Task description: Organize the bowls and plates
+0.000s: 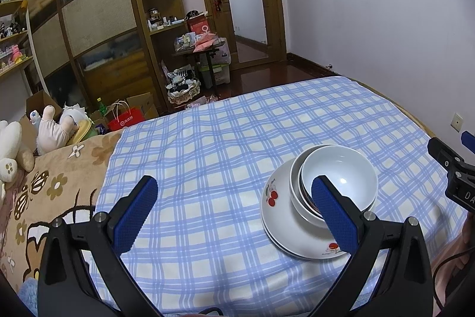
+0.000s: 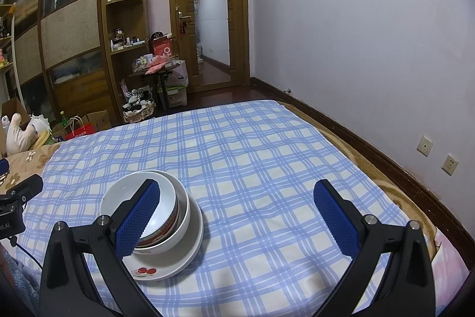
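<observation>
with both sets of jaws spread wide and holding nothing, i hover over the bed. my left gripper (image 1: 234, 216) sits left of the stack, its right pad overlapping the bowls in view; i can't tell if it touches. my right gripper (image 2: 237, 217) is on the other side, its left pad likewise in front of the bowls.

the stack: top bowl (image 1: 341, 177) nested, a bit off-centre, in a lower bowl (image 1: 297, 192), both on cherry-print plates (image 1: 276, 207), which look like two. all of it rests on the checked blue cloth (image 1: 207, 153) spread over the bed.

handling, my guess: glazed ceramic, so stiff, slick, chippable, and fairly heavy as a stack. mattress underneath is soft, so the pile may rock. best hold is pinching a bowl wall at the rim, one pad inside, one outside; for plates, the raised rim edge.

stacking looks mostly done.
</observation>
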`<action>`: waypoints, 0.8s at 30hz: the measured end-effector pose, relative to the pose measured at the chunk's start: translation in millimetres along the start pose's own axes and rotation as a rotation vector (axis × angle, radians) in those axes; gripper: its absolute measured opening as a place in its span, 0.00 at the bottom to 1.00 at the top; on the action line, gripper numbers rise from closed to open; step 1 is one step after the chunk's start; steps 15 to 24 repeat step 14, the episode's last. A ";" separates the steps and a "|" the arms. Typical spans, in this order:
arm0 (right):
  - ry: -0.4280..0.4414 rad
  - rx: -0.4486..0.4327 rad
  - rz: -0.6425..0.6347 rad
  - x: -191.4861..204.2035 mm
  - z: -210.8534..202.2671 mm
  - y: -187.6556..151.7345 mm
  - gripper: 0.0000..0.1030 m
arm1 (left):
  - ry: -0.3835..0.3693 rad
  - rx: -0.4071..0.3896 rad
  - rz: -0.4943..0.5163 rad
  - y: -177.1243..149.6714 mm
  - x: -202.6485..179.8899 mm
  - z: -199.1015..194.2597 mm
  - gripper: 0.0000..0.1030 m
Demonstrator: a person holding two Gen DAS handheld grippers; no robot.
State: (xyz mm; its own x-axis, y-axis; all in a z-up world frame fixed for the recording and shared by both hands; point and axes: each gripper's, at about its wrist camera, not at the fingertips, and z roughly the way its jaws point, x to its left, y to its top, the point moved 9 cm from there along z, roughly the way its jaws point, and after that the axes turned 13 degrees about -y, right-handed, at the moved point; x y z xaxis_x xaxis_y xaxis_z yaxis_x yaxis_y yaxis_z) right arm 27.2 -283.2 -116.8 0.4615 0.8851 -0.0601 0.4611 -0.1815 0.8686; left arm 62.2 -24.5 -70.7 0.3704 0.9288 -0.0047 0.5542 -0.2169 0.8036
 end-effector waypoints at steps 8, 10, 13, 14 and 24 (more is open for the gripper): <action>-0.001 0.000 -0.001 -0.4 0.3 -2.2 1.00 | 0.000 0.001 -0.003 0.0 0.6 -0.2 0.99; 0.000 0.000 -0.001 0.0 0.2 -1.4 1.00 | -0.001 0.002 -0.003 0.8 0.3 0.2 0.99; 0.000 0.001 -0.001 0.0 0.4 -1.4 1.00 | -0.002 0.002 -0.002 0.3 0.4 0.0 0.99; 0.000 0.001 -0.001 0.3 0.0 -0.6 1.00 | -0.003 0.001 -0.001 0.1 0.3 -0.3 0.99; 0.000 0.001 -0.001 0.3 0.0 -0.6 1.00 | -0.003 0.001 -0.001 0.1 0.3 -0.3 0.99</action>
